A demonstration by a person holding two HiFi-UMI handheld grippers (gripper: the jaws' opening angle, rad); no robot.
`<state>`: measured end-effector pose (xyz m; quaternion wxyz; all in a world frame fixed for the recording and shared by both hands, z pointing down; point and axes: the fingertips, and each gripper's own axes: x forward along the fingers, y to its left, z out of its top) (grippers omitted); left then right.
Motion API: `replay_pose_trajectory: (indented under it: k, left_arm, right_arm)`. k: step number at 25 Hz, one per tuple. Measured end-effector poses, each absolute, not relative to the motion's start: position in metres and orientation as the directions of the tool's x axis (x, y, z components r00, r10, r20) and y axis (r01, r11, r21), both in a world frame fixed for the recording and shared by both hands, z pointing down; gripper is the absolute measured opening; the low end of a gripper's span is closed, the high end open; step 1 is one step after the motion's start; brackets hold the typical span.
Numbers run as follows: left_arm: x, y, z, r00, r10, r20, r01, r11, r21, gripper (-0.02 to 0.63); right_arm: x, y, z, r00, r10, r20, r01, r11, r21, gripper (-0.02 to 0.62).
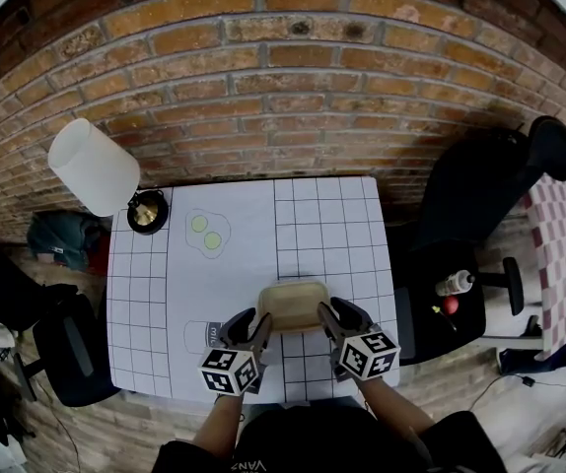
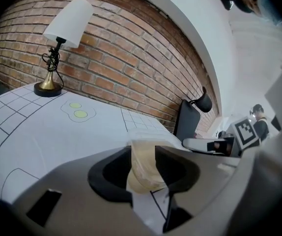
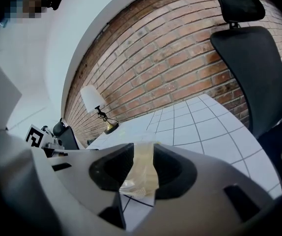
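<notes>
Both short ends of a translucent beige rectangular plastic tub (image 1: 293, 304) are grasped in the lower middle of the head view. The left tongs (image 1: 254, 325) are clenched on its left rim and the right tongs (image 1: 330, 319) on its right rim. In each gripper view a strip of the thin wall is seen pinched between the dark pads. The tub is placed over the near part of the white gridded surface (image 1: 332, 225); whether it rests on it cannot be told. Two yellow-green printed circles (image 1: 206, 233) are seen up and left of the tub, well apart from it. A table lamp with a white shade and brass base (image 1: 96, 166) is set at the surface's upper left corner, before the red brick wall (image 1: 283, 77). A black office chair (image 1: 480, 185) is seen just beside the surface's right edge.
</notes>
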<state>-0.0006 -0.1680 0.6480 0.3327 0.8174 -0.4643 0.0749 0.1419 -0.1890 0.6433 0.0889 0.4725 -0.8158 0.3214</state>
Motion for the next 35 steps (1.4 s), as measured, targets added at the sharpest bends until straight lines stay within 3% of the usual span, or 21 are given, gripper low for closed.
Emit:
replay_pose_trajectory:
  k: [35]
  left_arm:
    - [-0.042,-0.169,0.559,0.541,-0.809,0.227,-0.797,-0.408,0.445,0.092]
  right_arm:
    - [0.116,-0.191,0.553,-0.535,-0.808,0.245,-0.809,0.408,-0.423,0.063]
